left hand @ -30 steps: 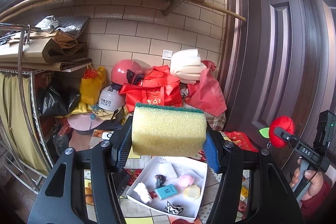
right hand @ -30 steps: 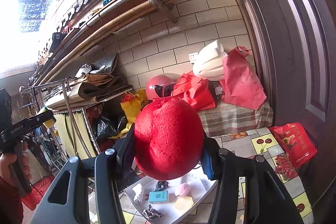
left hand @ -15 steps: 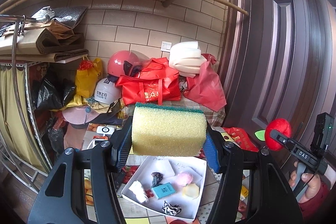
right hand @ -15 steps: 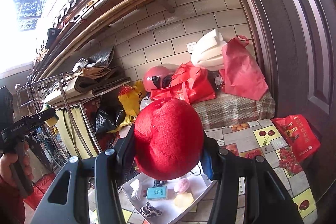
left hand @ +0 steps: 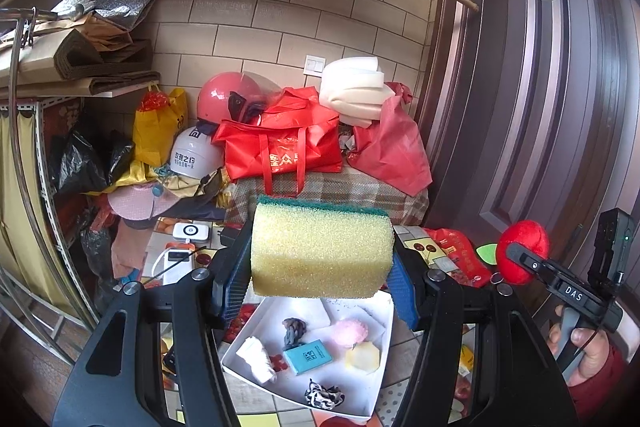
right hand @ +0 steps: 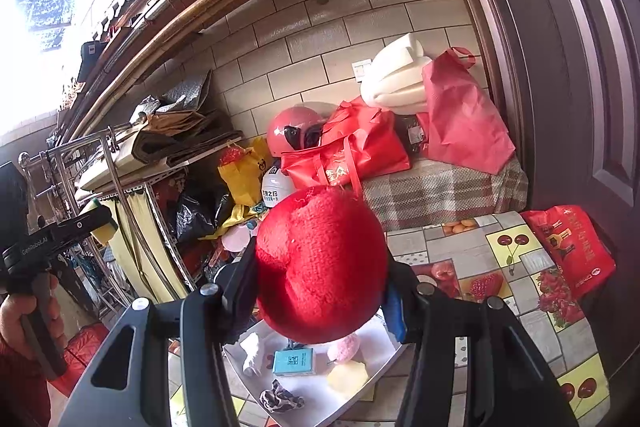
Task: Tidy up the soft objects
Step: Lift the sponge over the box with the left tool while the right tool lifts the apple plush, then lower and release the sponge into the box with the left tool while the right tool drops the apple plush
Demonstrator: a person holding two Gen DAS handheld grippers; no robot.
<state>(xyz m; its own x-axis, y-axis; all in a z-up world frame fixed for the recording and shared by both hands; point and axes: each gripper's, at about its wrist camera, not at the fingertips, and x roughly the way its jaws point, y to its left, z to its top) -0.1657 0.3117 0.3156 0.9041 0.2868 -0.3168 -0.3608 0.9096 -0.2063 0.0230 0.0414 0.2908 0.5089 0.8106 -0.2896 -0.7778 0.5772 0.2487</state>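
Note:
My left gripper [left hand: 320, 267] is shut on a yellow sponge with a green scrub top [left hand: 320, 251], held in the air above a white tray [left hand: 376, 391]. My right gripper [right hand: 320, 291] is shut on a red plush apple [right hand: 320, 267], also above the white tray [right hand: 384, 355]. The tray holds several small soft items: a teal packet [left hand: 308, 357], a pink puff [left hand: 350, 331], a pale yellow piece [left hand: 362, 357], a white cloth [left hand: 256, 355]. The right gripper with the apple [left hand: 522, 253] shows at the right in the left wrist view.
The tray sits on a table with a fruit-print cloth [right hand: 500, 267]. Behind it are red bags [left hand: 280, 147], helmets [left hand: 224, 99], a plaid-covered box [left hand: 340, 195] and a tiled wall. A metal rack [left hand: 24, 187] stands at the left, a dark door [left hand: 540, 107] at the right.
Both grippers have tilted down slightly, so the tray and table show more. The sponge and the apple stay gripped as before.

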